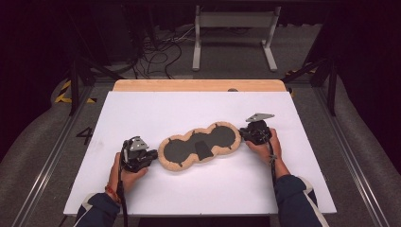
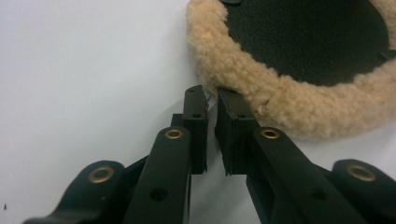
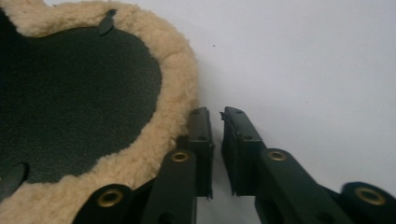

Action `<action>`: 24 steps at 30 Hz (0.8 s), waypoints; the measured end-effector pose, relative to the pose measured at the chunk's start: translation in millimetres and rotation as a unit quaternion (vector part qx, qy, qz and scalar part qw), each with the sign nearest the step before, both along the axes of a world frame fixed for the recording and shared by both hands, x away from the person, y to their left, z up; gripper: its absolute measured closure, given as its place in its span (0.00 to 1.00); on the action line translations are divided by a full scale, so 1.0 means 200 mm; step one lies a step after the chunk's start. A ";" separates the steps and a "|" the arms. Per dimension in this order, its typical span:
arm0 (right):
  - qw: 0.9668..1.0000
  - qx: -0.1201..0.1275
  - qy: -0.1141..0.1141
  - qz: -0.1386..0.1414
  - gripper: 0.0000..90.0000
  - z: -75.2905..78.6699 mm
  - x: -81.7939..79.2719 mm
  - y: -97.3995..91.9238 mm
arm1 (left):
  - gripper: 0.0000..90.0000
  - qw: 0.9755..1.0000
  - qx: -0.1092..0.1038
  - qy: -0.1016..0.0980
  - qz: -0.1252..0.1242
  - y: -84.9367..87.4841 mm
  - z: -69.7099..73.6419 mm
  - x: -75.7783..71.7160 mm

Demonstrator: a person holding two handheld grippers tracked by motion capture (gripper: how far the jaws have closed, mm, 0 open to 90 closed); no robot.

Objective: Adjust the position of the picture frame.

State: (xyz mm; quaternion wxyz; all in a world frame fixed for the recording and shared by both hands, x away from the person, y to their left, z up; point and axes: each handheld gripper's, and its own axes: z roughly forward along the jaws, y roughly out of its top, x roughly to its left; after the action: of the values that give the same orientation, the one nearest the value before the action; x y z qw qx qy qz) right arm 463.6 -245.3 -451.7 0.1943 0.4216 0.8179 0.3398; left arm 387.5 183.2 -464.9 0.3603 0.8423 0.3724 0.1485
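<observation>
Two grippers, left [image 1: 152, 156] and right [image 1: 244, 133], sat clenched empty beside the fleece pad's [image 1: 198, 146] ends; grasping it likely requires reopening first.

The right tool [image 3: 215, 114] has its two black jaws nearly together with only a narrow gap and nothing between them. Its left jaw touches the tan fleece rim of a dark pad [image 3: 70, 102], which lies on the white desk [image 3: 303, 60]
</observation>
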 end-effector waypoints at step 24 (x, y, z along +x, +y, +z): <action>0.996 -0.006 0.019 0.084 1.00 0.01 0.11 -0.01 | 1.00 0.999 -0.009 0.000 -0.041 0.02 -0.01 0.09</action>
State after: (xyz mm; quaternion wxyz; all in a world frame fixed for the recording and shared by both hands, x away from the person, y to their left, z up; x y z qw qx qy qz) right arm 486.3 -246.5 -448.9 0.1524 0.3568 0.8558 0.3422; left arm 406.2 187.0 -466.9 0.3742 0.8534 0.3386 0.1304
